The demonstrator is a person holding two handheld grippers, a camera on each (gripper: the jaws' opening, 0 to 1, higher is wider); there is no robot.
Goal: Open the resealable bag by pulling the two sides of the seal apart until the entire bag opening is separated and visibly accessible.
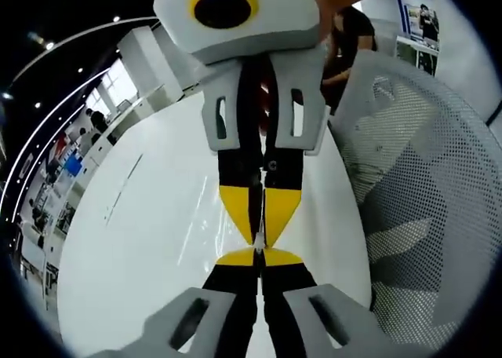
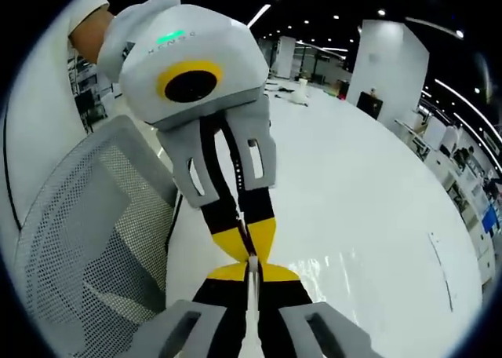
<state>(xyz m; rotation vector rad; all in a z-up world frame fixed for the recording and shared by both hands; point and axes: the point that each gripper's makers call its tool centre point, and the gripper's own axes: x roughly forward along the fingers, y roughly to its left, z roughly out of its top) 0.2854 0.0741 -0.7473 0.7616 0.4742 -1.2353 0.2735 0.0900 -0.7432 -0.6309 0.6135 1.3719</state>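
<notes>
- The left tongs [image 1: 259, 253] are seen rising from the bottom of the left gripper view, their yellow tips drawn narrow with barely a slit between them.
- The right tongs [image 1: 258, 234] are met tip to tip from above, equally narrow.
- The bag [image 1: 256, 217] is made out only as a thin pale strip, seen edge-on and pinched in the slit of both pairs of tongs.
- Its long axis is laid along the length of the jaws, running from one pair of tongs straight into the other.
- In the right gripper view the same strip of the bag [image 2: 252, 291] is caught between the right tongs [image 2: 252, 268], with the left tongs [image 2: 250, 250] closed on it from above.
- A glossy sheen is seen just right of the tips there; whether it is the bag's clear film cannot be told.
- The bag is held above the white surface [image 2: 369, 185], beside a grey mesh chair [image 2: 86, 240].
- The left tongs are gripped by a hand [image 2: 88, 30].
</notes>
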